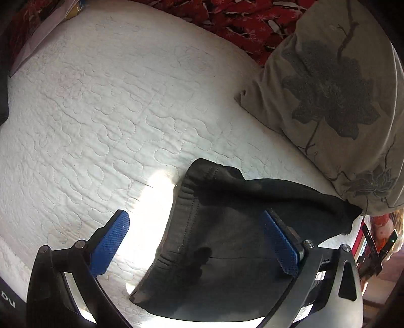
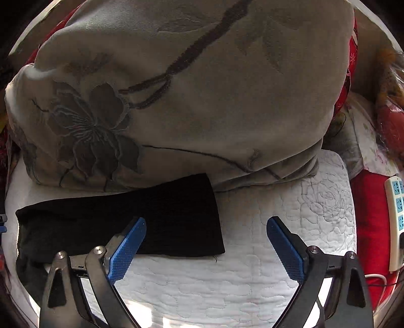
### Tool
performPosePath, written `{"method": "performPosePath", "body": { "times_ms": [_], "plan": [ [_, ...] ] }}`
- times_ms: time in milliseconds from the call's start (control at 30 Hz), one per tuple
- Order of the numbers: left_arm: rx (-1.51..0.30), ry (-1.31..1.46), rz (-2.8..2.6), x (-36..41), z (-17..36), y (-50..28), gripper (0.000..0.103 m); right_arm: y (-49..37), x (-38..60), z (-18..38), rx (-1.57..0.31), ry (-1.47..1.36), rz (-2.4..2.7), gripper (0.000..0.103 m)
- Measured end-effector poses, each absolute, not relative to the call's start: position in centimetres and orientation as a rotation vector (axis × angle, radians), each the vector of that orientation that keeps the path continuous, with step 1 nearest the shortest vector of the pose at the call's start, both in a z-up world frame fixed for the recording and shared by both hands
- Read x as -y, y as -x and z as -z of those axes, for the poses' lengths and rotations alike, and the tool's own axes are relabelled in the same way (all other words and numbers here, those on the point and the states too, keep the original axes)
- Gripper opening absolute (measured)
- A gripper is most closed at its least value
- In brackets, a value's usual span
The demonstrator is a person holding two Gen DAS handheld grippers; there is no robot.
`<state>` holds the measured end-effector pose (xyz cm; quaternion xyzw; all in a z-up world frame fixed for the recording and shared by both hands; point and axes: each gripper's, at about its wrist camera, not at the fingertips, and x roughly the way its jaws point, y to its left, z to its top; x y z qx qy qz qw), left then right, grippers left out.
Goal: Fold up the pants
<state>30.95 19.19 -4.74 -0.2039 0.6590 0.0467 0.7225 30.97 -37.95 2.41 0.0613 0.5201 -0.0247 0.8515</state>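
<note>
Black pants (image 1: 222,227) lie on a white quilted bed cover (image 1: 101,113). The left wrist view shows their waistband end with the elastic edge. My left gripper (image 1: 197,232) is open and hangs just above this end, its blue pads on either side of the cloth edge. The right wrist view shows the leg end of the pants (image 2: 151,222), flat and folded lengthwise. My right gripper (image 2: 205,239) is open above the hem corner, its left pad over the cloth and its right pad over the bare cover (image 2: 252,265). Neither gripper holds anything.
A large grey blanket with a dark flower print (image 2: 189,88) is heaped along the far side, touching the pants; it also shows in the left wrist view (image 1: 341,101). Red patterned bedding (image 1: 240,22) lies behind. A white power strip (image 2: 396,219) sits at the right.
</note>
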Motion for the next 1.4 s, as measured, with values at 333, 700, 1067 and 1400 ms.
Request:
{"method": "performPosePath", "body": {
  "times_ms": [333,700,1067,1400],
  "plan": [
    [-1.499,0.45,-0.061,-17.5,8.6,-32.8,0.103,-34.6,40.3,0.7,-1.151,-0.187,-0.027,0.096],
    [-1.521,0.541,-0.087,-18.2,8.9,-34.9,0.103,-36.8,38.8,3.4,-1.211,-0.204,-0.172,0.031],
    [-1.578,0.513,-0.07,-18.6,8.9,-37.5,0.103,-34.3,38.7,3.3,-1.177,-0.232,-0.176,0.016],
    [-1.456,0.264,0.038,-21.3,6.5,-37.6,0.1,-34.7,37.0,3.3,-1.197,-0.188,-0.153,0.019]
  ]
}}
